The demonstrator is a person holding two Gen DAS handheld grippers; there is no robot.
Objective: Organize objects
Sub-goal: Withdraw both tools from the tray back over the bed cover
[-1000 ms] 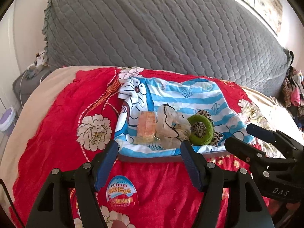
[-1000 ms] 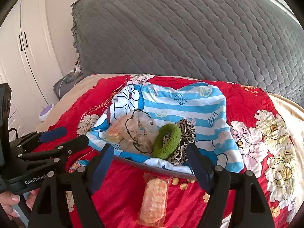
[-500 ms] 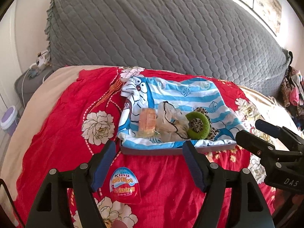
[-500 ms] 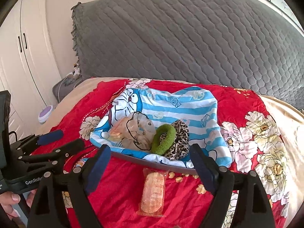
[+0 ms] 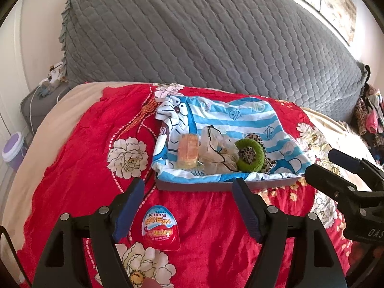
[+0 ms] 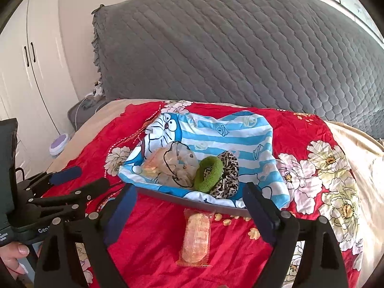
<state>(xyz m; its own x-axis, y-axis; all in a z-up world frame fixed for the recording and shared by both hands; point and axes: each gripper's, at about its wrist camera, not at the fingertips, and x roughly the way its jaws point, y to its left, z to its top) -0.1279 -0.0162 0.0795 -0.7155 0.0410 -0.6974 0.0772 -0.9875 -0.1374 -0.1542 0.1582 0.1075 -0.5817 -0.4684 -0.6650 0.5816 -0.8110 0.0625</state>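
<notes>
Since the earlier frames both hand-held grippers have drawn back from the tray [image 5: 223, 185], which now sits higher and smaller in each view, and their jaws have just been opening with nothing between them. Left hand-held gripper [image 5: 188, 212]: open, empty, above the toy egg [image 5: 160, 228] at lower centre of its view. Right hand-held gripper [image 6: 189, 213]: open, empty, over a wafer pack [image 6: 196, 235] at lower centre of its view. The tray, lined with a striped cloth [image 5: 240, 117], lies mid-frame on the red bed cover [image 5: 79, 158]. It holds a second wafer pack [image 5: 187, 148], a clear bag [image 5: 214, 148], a green band [image 5: 250, 154] and a leopard scrunchie [image 6: 228, 175]. Judged progress: four items stowed; egg and loose wafer pack remain outside, near the tray's front edge.
</notes>
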